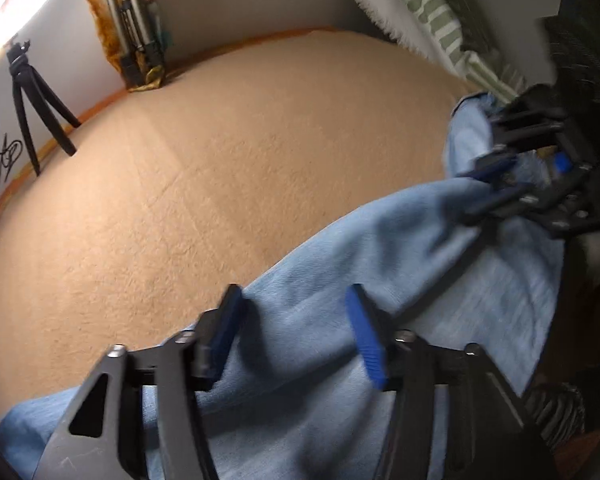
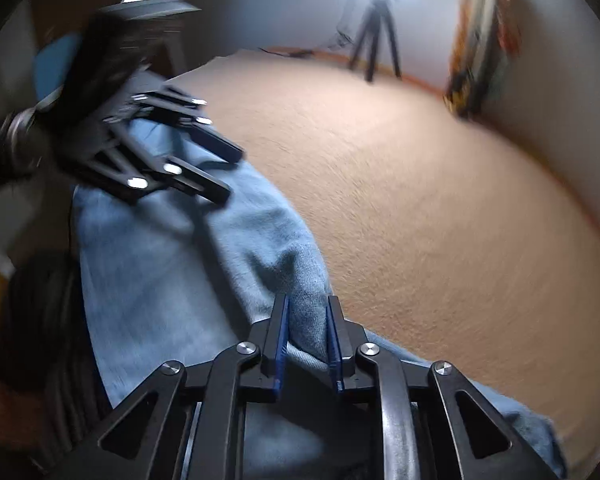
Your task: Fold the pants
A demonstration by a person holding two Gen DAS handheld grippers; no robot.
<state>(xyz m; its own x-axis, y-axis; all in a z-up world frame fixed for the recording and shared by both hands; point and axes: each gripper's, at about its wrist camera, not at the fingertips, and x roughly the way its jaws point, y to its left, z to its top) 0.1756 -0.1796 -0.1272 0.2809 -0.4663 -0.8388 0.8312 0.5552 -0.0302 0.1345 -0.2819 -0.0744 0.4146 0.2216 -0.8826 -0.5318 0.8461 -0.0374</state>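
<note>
Light blue denim pants [image 1: 340,280] lie along the near edge of a tan bedspread [image 1: 220,160]. My left gripper [image 1: 294,300] is open, its blue-padded fingers spread above the fabric and holding nothing. It also shows in the right wrist view [image 2: 226,172], over the far part of the pants [image 2: 160,264]. My right gripper [image 2: 306,312] is shut on a raised fold of denim. In the left wrist view it [image 1: 480,188] sits at the right, pinching the fabric.
A small black tripod [image 1: 32,108] stands at the far left edge of the bed. Folded metal legs against patterned cloth [image 1: 136,40] lean on the wall. A green striped cloth [image 1: 440,16] and white fringed fabric lie at the far right.
</note>
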